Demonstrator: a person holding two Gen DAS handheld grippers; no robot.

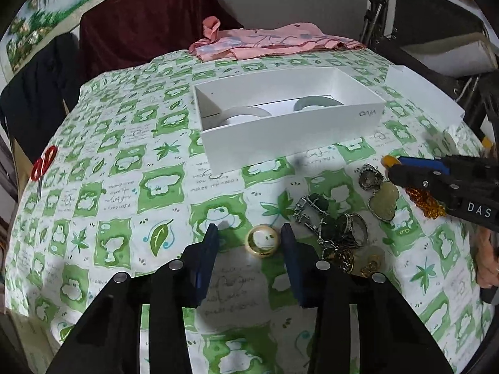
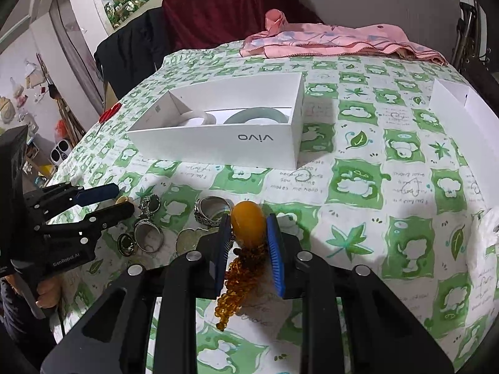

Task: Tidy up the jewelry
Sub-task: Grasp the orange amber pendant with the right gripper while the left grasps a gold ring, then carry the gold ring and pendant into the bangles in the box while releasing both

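White box holds two bangles; my right gripper clamps an amber pendant, my left gripper, jaws apart, straddles a gold ring

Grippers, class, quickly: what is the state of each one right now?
Left gripper: open, gold ring between its fingers, not yet pinched.
Right gripper: shut on the amber pendant with its beads.

The tablecloth has green and white squares with leaves and small writing. The box is white. The ring is gold, the pendant amber-orange, the scarf pink, the scissors red.
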